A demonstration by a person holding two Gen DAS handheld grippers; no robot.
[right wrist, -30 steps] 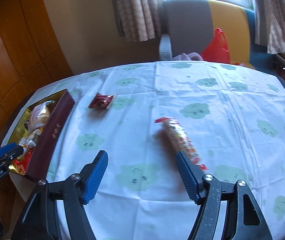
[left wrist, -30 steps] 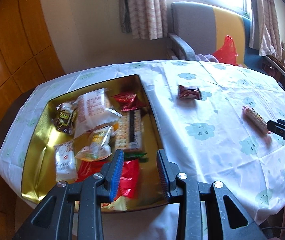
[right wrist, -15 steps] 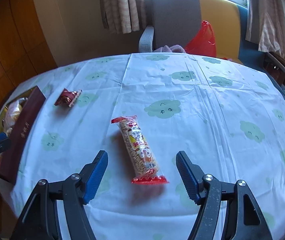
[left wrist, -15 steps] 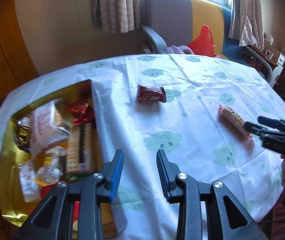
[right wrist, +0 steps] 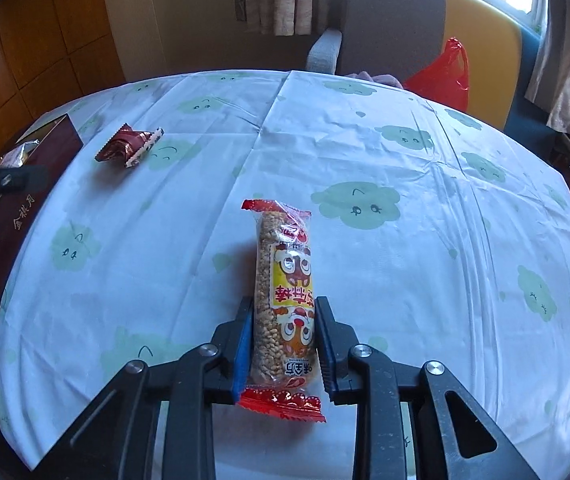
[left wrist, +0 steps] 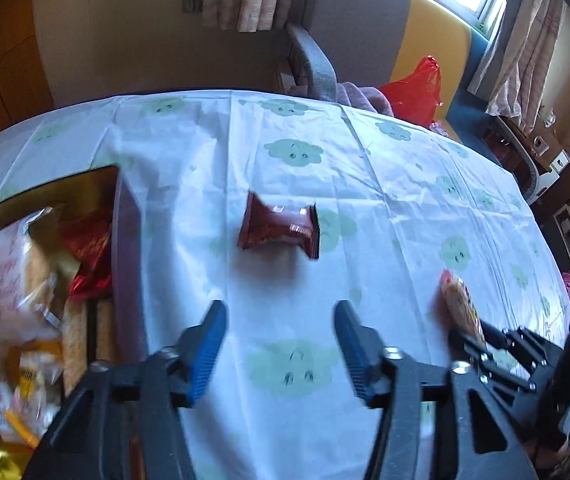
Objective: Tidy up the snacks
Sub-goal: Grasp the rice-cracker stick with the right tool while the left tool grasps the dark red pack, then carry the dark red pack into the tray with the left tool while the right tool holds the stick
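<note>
Right gripper (right wrist: 283, 334): just clamped on long clear-wrapped puffed-grain bar (right wrist: 283, 300), lower centre, for boxing | left gripper (left wrist: 281, 344): just spread, empty, aimed at dark-red foil packet (left wrist: 279, 232), centre | gold-lined box (left wrist: 101, 178), left: destination.

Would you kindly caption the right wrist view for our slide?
Right gripper shut on the long grain-bar packet lying on the cloud-print tablecloth.
</note>
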